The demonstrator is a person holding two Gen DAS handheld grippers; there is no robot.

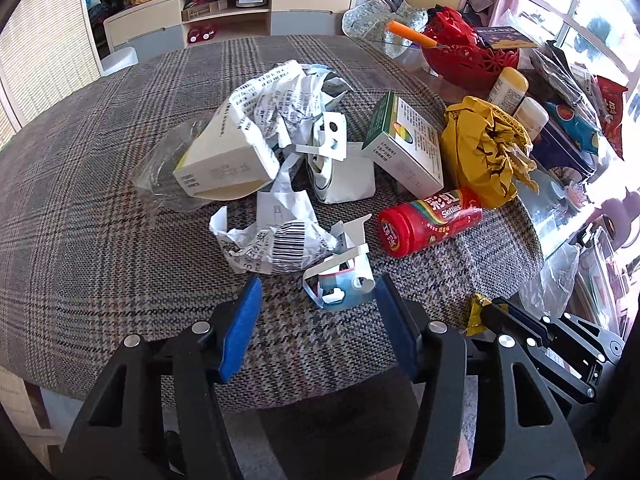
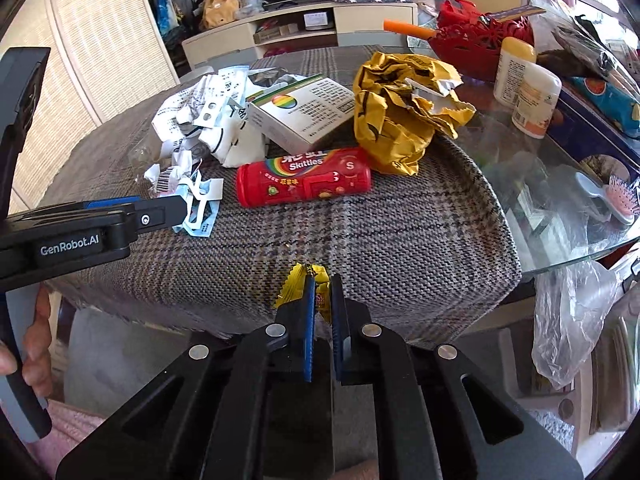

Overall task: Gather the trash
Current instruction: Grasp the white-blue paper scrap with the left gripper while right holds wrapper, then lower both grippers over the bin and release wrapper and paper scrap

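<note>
Trash lies on a plaid cloth (image 1: 100,200): crumpled printed paper (image 1: 272,96), a barcode scrap (image 1: 276,248), a cream box (image 1: 224,164), a green-and-white box (image 1: 408,148), a crumpled yellow bag (image 1: 484,152), a red Skittles tube (image 1: 428,220) and a torn blue-white packet (image 1: 344,284). My left gripper (image 1: 316,304) is open, just in front of the blue-white packet. My right gripper (image 2: 322,292) is shut on a small yellow wrapper (image 2: 298,282) at the cloth's near edge. The left gripper also shows in the right wrist view (image 2: 168,212).
A glass table (image 2: 560,200) extends right with two white bottles (image 2: 536,100), a red basket (image 2: 480,40), a blue tin and a hairbrush (image 2: 620,196). A clear plastic bag (image 2: 568,320) hangs off the table's edge at right. A TV cabinet stands behind.
</note>
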